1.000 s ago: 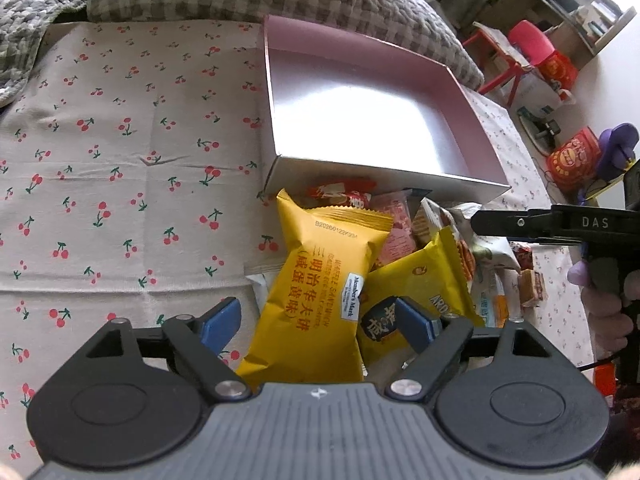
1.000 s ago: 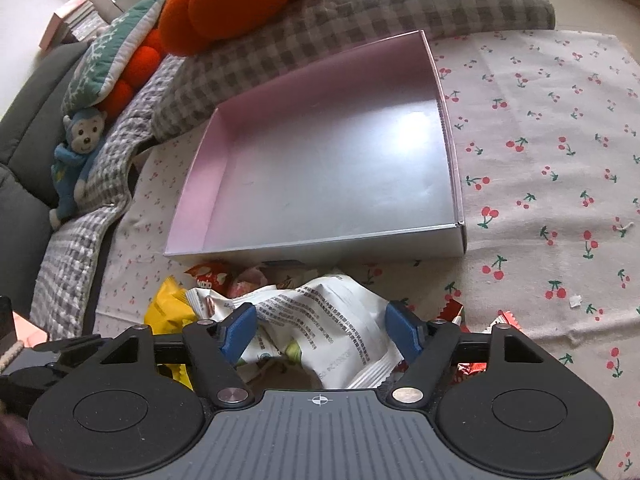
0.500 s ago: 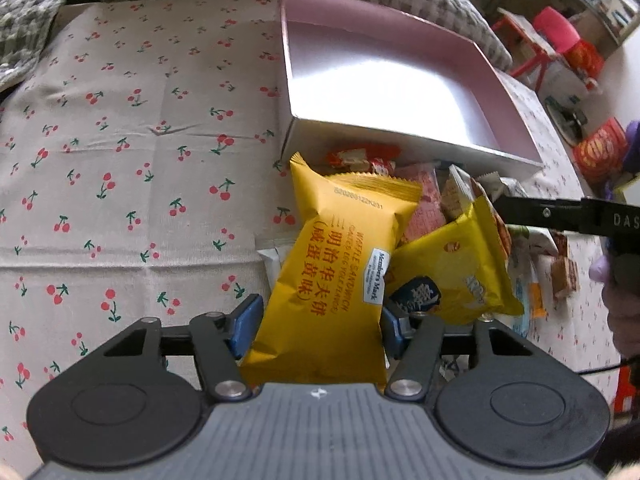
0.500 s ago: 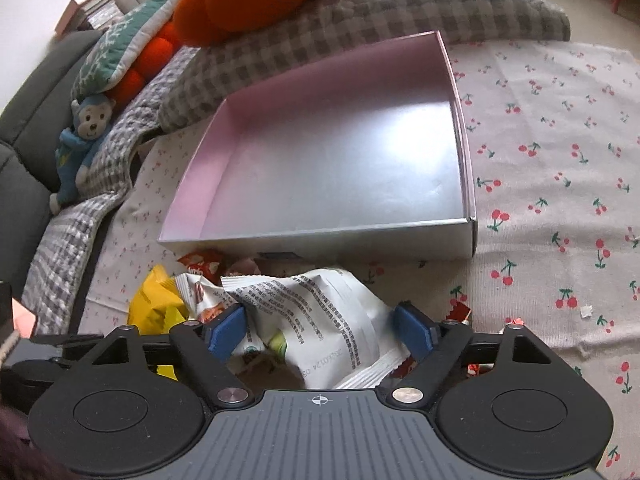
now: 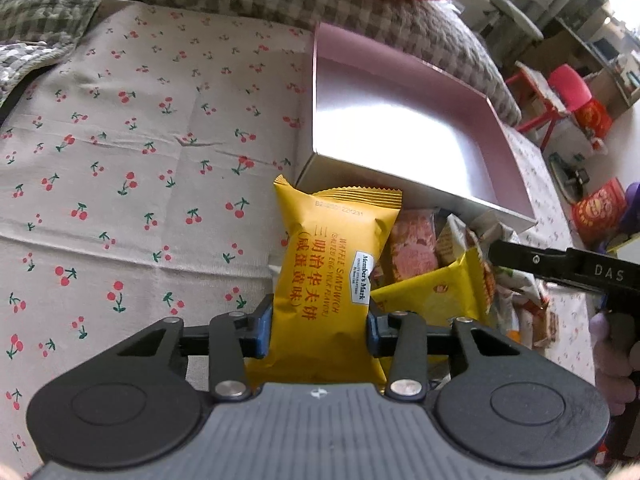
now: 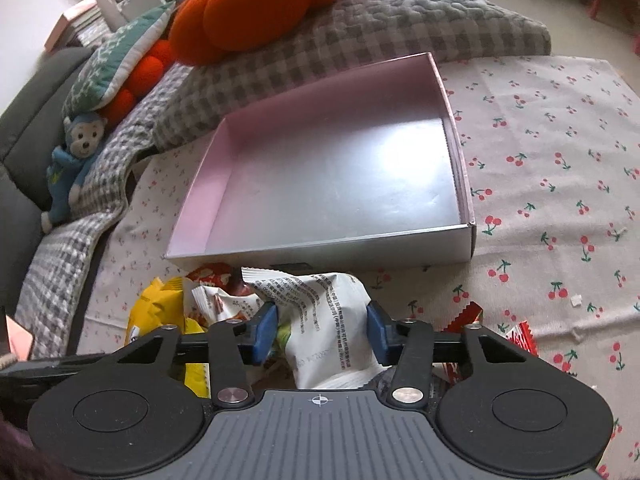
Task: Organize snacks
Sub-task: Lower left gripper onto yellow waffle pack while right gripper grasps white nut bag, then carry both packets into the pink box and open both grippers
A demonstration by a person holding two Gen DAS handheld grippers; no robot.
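Where print can be read, the yellow packet says "WAFFLE SANDWICH", "Member's Mark" on a white tag, plus red Chinese characters & a faint date code near its crimped top; the left gripper has just been closing and its blue pads now clamp that packet at both sides. The right gripper has also just been closing; it's clamped on a white packet w/ dense small black print, too fine to read. "DAS" shows on the right gripper's black body in the left view. Both packets sit in the snack pile just in front of the box's near wall; pink box, silver floor, shallow. Surface: cherry-print cloth; grey checked blanket behind the box; orange plush & a blue monkey toy at the back left. Bare cloth lies either side of the box; red wrappers near the right gripper.
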